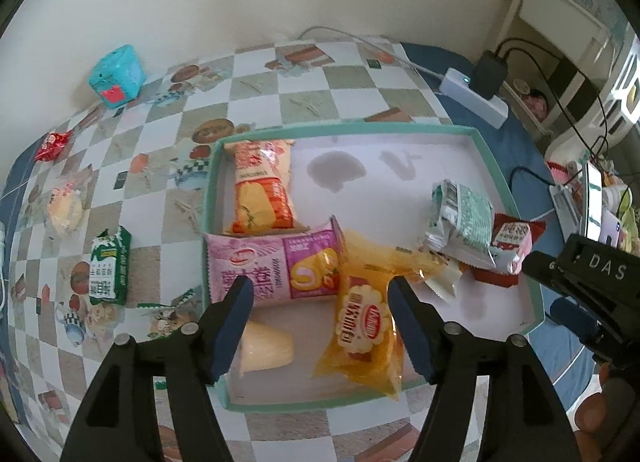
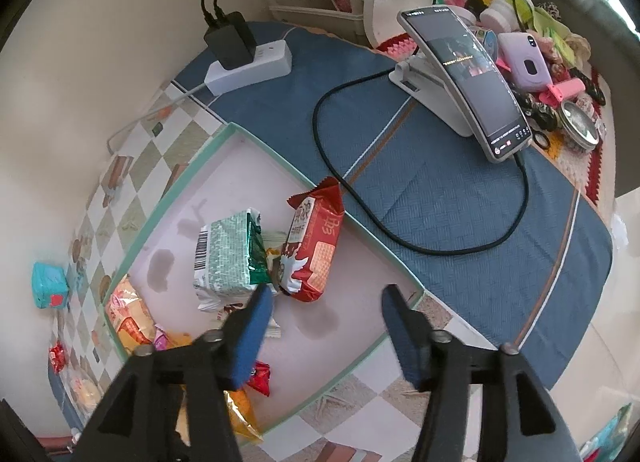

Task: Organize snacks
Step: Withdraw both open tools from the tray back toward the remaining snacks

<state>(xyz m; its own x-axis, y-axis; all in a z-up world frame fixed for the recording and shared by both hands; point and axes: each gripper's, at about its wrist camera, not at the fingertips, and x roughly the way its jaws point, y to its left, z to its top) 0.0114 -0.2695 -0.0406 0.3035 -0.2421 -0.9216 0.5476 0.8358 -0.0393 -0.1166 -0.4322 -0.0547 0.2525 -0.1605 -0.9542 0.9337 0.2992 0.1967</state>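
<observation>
So the snacks mostly sit in a shallow box lid with a teal rim [image 1: 508, 181] and a white, stained floor, lying on a checkered tablecloth [image 1: 320, 73].

Inside it in the left wrist view: an orange-and-cream bread packet [image 1: 262, 185] in the far left corner, a pink cake-roll packet [image 1: 276, 266] lying across just below it, a clear yellow bread bag [image 1: 366, 326] partly over the pink one's right end, and a pale yellow wedge-shaped snack [image 1: 266, 348] at the near left. Toward the right there's a green-and-white packet [image 1: 460, 217] leaning against a red biscuit packet [image 1: 512, 246].

Still outside the lid on the cloth: a green-and-white packet [image 1: 110, 266], a pale bread in clear wrap [image 1: 66, 205] and a small red candy [image 1: 52, 145], all off to the left. A teal cube [image 1: 117, 75] sits by the wall.

Left gripper [image 1: 320, 298] hangs over the pink packet and the yellow bag with its jaws apart, nothing clamped. Right gripper [image 2: 326, 302] is also spread open, over bare lid floor right next to the green-and-white packet [image 2: 228, 258] and red biscuit packet [image 2: 316, 246], not pinching either.

Past the lid there's a blue mat [image 2: 460, 201] with a phone on a stand [image 2: 468, 77], a black cable [image 2: 400, 238] and a white power strip [image 2: 248, 67] carrying a black charger [image 2: 230, 39].
</observation>
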